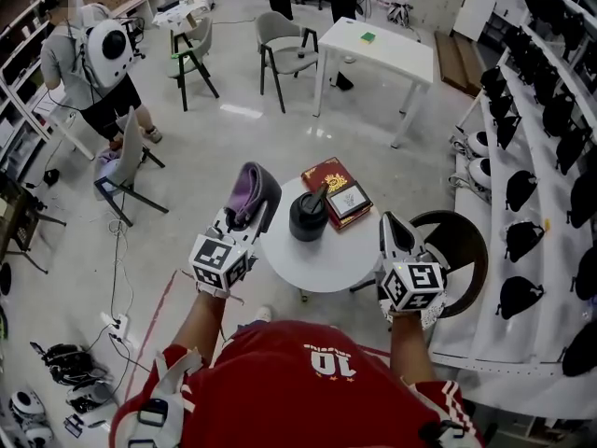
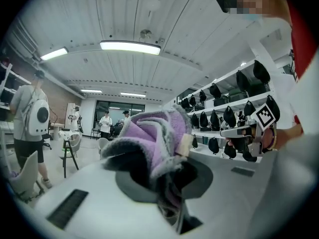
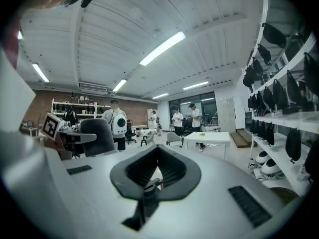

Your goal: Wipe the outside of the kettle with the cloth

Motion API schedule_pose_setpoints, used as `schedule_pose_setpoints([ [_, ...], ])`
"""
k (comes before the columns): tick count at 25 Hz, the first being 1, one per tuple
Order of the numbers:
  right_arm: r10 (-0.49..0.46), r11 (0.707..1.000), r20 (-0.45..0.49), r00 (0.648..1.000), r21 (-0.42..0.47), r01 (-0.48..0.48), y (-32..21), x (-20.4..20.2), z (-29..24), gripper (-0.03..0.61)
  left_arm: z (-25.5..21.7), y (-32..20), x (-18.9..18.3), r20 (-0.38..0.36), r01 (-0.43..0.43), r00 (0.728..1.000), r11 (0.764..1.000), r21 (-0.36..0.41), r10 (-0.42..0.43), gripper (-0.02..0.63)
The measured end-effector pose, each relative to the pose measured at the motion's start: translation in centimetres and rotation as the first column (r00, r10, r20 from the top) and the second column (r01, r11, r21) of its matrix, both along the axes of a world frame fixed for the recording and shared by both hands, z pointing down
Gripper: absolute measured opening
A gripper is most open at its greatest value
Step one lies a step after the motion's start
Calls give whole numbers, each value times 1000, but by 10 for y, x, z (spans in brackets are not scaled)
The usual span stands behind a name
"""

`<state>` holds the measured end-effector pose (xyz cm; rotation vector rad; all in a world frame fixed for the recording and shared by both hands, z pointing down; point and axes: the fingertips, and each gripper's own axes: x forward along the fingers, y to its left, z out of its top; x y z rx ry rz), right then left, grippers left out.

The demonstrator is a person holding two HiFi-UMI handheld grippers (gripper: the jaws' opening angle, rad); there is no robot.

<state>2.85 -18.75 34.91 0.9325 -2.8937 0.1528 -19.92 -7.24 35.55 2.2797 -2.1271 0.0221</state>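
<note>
Purple and grey fleece, the cloth [image 2: 158, 136] is bunched between the fingers [image 1: 268, 192] of the left gripper [image 1: 256, 185], which are clamped on it. In the left gripper view the wad fills the gap and spills over the tips. In the head view this gripper sits left of centre, at the left edge of the round white surface [image 1: 322, 267]. The cloth's long axis runs along the fingers, from lower left toward the upper right of the frame.

The right gripper [image 1: 391, 224], right of centre, carries nothing. In the right gripper view its dark fingers [image 3: 138, 167] are closed, tips meeting in a peak, with only the room behind them.

The black kettle [image 1: 307, 217] stands upright on the surface at the middle of the frame, between the two grippers and touched by neither. A slim dark part rises from its top toward the upper right, over the red book [image 1: 335, 191] lying just beside it. Whether that part is spout or handle cannot be told. The cloth is near the kettle's left side, apart from it.
</note>
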Motion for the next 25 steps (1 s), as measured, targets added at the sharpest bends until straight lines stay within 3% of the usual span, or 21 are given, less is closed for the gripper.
schedule_pose_setpoints([
  [25, -18, 1000, -15, 1000, -25, 17, -3, 0, 10, 17, 13, 0, 12, -8, -3, 1000, 1000, -20, 3, 44],
])
